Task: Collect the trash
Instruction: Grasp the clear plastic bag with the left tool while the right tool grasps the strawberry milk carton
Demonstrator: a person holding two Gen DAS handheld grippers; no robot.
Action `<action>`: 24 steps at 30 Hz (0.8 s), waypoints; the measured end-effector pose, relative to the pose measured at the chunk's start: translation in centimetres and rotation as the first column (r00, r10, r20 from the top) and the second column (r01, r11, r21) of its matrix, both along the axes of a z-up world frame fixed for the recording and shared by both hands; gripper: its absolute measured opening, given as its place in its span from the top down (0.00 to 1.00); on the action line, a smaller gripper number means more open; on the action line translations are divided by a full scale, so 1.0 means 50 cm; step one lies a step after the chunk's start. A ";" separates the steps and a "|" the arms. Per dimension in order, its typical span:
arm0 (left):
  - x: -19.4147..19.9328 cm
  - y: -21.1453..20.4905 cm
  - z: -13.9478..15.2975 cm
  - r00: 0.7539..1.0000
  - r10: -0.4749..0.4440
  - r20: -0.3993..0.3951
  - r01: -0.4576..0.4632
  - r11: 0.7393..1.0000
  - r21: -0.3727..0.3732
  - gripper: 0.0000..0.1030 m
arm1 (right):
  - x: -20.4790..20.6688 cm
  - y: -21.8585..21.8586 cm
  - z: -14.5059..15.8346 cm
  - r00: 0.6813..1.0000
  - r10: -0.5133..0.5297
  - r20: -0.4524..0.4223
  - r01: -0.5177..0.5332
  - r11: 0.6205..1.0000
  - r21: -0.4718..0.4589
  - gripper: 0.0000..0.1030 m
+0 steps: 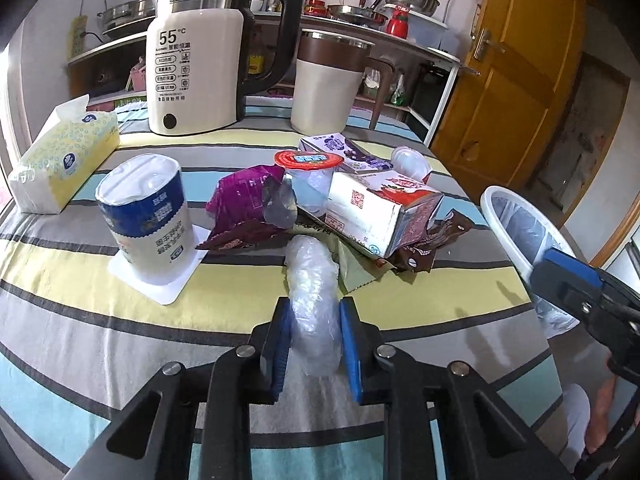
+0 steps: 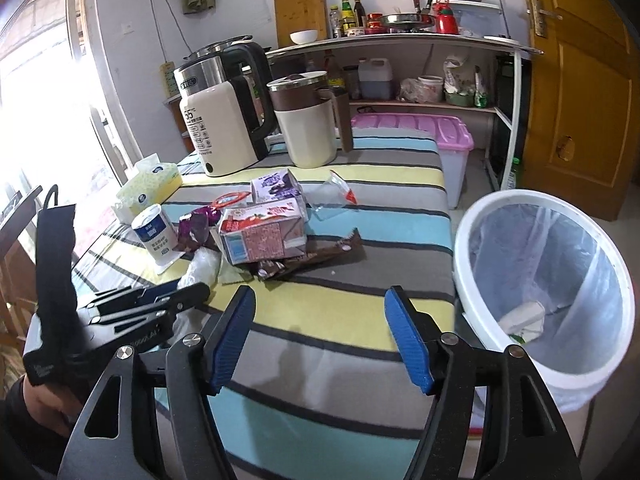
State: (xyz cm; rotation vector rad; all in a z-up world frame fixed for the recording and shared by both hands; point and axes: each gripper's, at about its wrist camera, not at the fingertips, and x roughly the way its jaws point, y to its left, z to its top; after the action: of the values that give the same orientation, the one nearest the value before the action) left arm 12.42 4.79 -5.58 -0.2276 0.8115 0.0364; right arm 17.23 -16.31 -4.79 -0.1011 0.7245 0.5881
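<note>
My left gripper [image 1: 315, 308] is shut on a crumpled piece of clear plastic [image 1: 310, 280] that lies on the striped tablecloth, in front of the trash pile. The pile holds a red milk carton [image 1: 380, 212], a purple carton [image 1: 344, 150], a purple wrapper [image 1: 244, 200], a red-lidded cup [image 1: 310, 176] and a brown wrapper [image 1: 432, 244]. A blue-and-white yogurt cup [image 1: 148, 216] stands upside down at the left. My right gripper [image 2: 320, 296] is open and holds nothing, above the table's near edge. To its right is a white bin [image 2: 540, 280] with a liner and some trash inside.
A white kettle [image 1: 200, 56] and a cream jug [image 1: 328, 84] stand at the back of the table, a tissue pack [image 1: 64, 156] at the far left. A pink-lidded box [image 2: 420, 128], a kitchen shelf [image 2: 400, 40] and a yellow door [image 2: 580, 100] lie beyond the table.
</note>
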 end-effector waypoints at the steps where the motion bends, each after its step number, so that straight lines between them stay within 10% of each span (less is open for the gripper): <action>1: -0.003 0.003 0.001 1.000 0.000 0.004 0.000 1.000 -0.004 0.77 | 0.003 0.007 -0.001 1.000 0.007 0.000 -0.007 1.000 -0.001 0.34; 24: -0.039 0.062 0.011 0.999 0.012 0.036 -0.010 0.998 -0.061 0.77 | 0.066 0.181 -0.040 0.997 0.050 0.052 -0.040 0.982 -0.183 0.28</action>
State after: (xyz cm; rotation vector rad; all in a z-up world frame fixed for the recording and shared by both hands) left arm 10.45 7.90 -5.04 -0.2896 0.7758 0.0178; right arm 20.55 -7.24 -6.78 -0.3031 0.7214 0.5590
